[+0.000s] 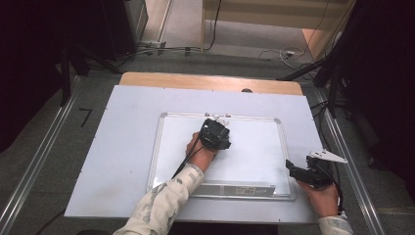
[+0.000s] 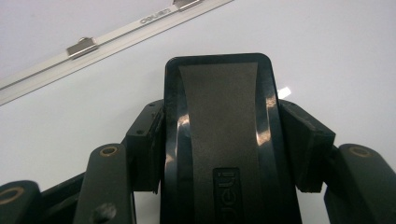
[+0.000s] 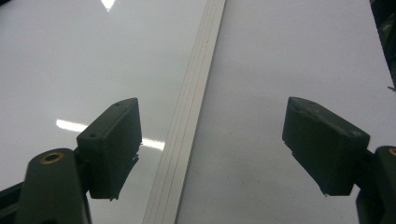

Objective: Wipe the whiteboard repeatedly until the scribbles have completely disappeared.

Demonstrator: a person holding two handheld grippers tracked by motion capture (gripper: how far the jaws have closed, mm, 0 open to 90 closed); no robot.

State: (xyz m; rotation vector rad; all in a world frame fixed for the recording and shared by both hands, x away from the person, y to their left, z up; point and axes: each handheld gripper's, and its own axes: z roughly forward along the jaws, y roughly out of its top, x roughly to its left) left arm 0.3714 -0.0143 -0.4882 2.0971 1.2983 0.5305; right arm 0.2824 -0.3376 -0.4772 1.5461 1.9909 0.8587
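A white whiteboard (image 1: 254, 147) with a silver frame lies flat on the table. My left gripper (image 1: 215, 134) is over its upper middle, pointing down at the board. In the left gripper view, my left gripper (image 2: 224, 135) is shut on a black eraser (image 2: 219, 102), one pad pressing each long side, just above the board surface (image 2: 327, 46). My right gripper (image 1: 289, 167) sits at the board's right edge, near the front. In the right gripper view, my right gripper (image 3: 210, 144) stands wide open with nothing between its jaws, straddling the board's silver frame (image 3: 187, 140).
A pale sheet (image 1: 122, 147) covers the wooden table (image 1: 210, 81) under the board. A pen tray (image 1: 235, 188) runs along the board's near edge and hanging clips (image 1: 220, 117) sit on its far edge. Cables (image 1: 279, 54) lie on the floor beyond.
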